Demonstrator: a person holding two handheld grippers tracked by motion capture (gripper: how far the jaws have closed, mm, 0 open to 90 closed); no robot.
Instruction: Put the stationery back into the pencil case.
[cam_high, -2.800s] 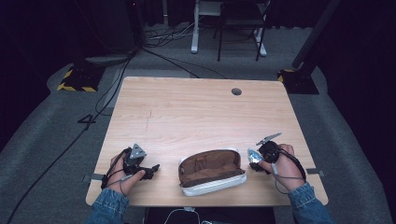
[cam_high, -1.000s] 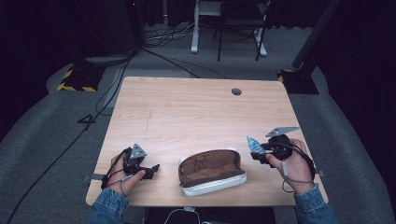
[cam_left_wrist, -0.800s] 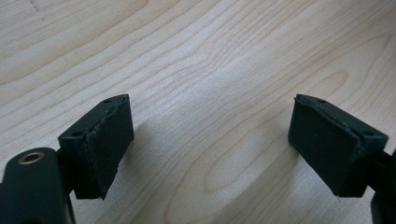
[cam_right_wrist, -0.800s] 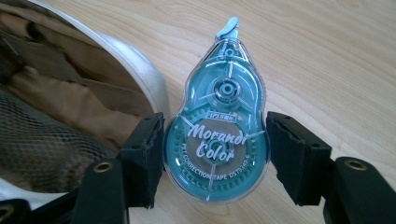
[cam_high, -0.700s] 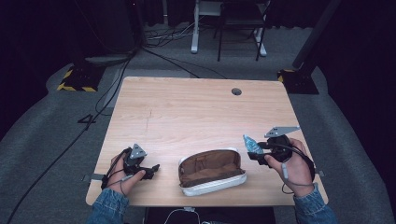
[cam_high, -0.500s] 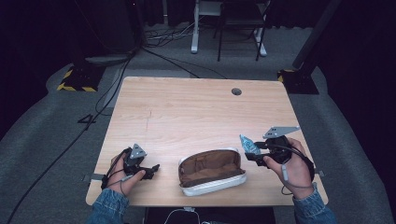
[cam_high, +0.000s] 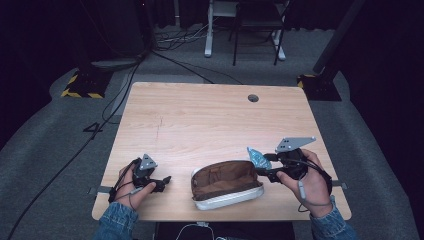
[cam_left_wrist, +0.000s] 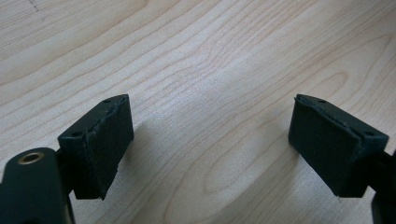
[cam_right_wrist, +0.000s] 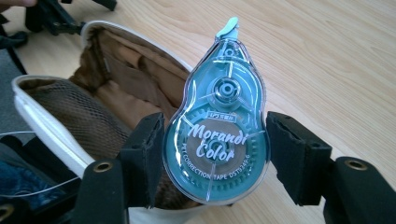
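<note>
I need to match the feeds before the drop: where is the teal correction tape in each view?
High view: correction tape right of centre, in the right gripper at the open pouch's right end.
Left gripper view: not in it; bare table between open jaws.
Right gripper view: tape centre, clamped.
Shared landmark: the pouch.

Corr. tape (cam_right_wrist: 217, 135) just above open pouch's (cam_high: 227, 183) right end

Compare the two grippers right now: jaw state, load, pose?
Left gripper has its jaws wide apart with nothing between them; right gripper is shut on the teal correction tape. Left sits low by the bare table; right holds the tape at the open pouch. Both have black padded jaws.
</note>
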